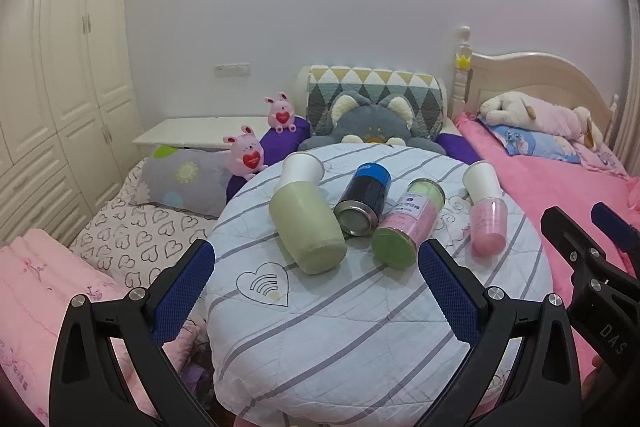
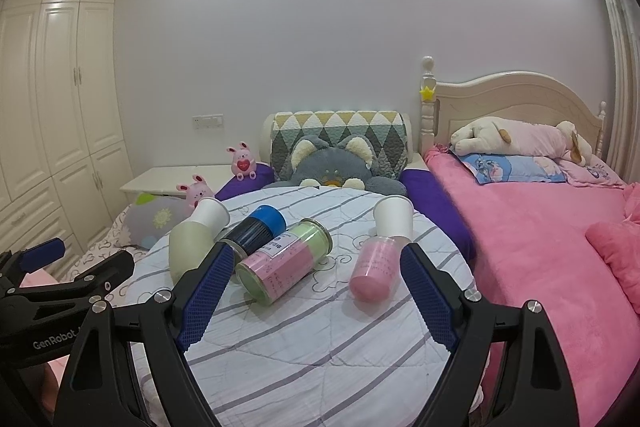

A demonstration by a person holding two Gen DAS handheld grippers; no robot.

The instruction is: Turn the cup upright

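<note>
Several cups and cans lie on their sides on a round table covered with a striped quilt (image 1: 360,327). A green cup (image 1: 306,229) lies at the left, with a white paper cup (image 1: 301,167) behind it. A blue-black can (image 1: 364,201) and a pink-green jar (image 1: 408,223) lie in the middle. A pink cup (image 1: 486,227) lies at the right with a white paper cup (image 1: 482,183) behind it. My left gripper (image 1: 316,287) is open and empty in front of the green cup. My right gripper (image 2: 316,291) is open and empty, near the pink cup (image 2: 378,269) and jar (image 2: 282,261).
Beds surround the table: a pink blanket (image 2: 540,235) on the right, a heart-print sheet (image 1: 136,235) on the left. Plush toys (image 1: 374,125) and pillows lie behind the table. A white wardrobe (image 1: 52,67) stands at the left.
</note>
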